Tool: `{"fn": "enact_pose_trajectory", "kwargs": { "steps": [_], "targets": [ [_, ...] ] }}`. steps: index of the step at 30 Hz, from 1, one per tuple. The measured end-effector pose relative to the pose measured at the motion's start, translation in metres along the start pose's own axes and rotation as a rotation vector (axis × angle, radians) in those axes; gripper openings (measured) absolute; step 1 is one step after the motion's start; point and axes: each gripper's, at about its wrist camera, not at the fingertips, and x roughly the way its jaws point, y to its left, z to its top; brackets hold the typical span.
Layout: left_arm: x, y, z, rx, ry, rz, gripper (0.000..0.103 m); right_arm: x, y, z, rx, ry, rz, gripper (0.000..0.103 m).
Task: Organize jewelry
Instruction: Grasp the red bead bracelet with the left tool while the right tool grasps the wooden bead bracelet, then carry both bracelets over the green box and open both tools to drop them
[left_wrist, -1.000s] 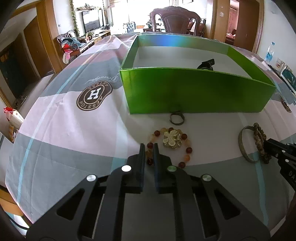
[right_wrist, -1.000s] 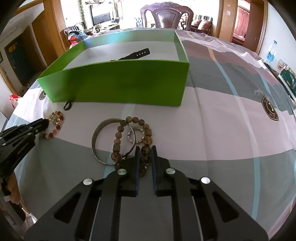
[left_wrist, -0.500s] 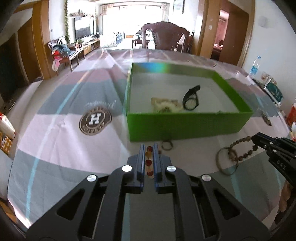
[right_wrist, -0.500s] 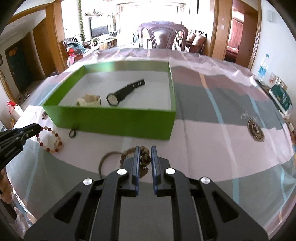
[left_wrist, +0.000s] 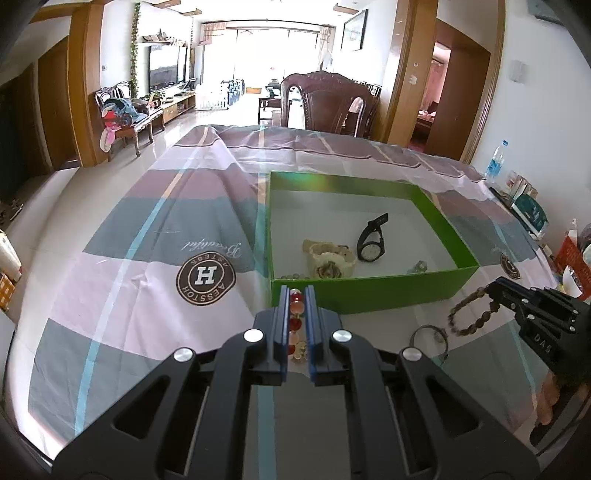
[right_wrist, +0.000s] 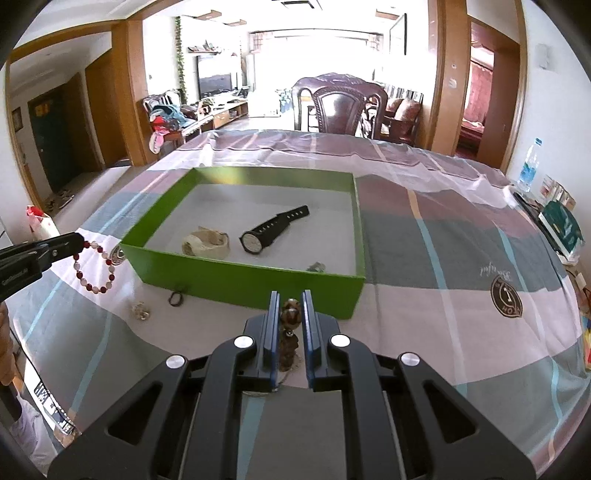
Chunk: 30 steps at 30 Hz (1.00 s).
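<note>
Risk: red-and-white bead bracelet dangles from left hand-held gripper, brown wooden bead bracelet from right hand-held gripper; either loop may snag the green box wall or slip its narrow pinch.

Daylight is flooding in from the far windows, blowing them out to white and lighting both views brightly. A rainbow glare is sitting on the box's far wall. Fisheye bending is curving the doorframes, and black vignetting is darkening the corners. Focus is holding sharp.
</note>
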Motion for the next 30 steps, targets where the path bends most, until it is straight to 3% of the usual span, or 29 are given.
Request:
{"fn": "enact_pose_trajectory", "kwargs": {
  "steps": [16,25,30],
  "targets": [
    [0.022,-0.024,-0.016,0.028,0.087,-0.025,0.008,0.015,0.008,-0.011,-0.009,0.054,0.032,0.011],
    [0.001,-0.045,0.027,0.062,-0.011,-0.047,0.008,-0.022,0.001,0.037,-0.041,-0.109,-0.01,0.011],
    [0.004,-0.059,0.057,0.085,-0.034,-0.066,0.008,-0.022,0.002,0.063,-0.057,-0.156,-0.041,0.011]
  ]
}}
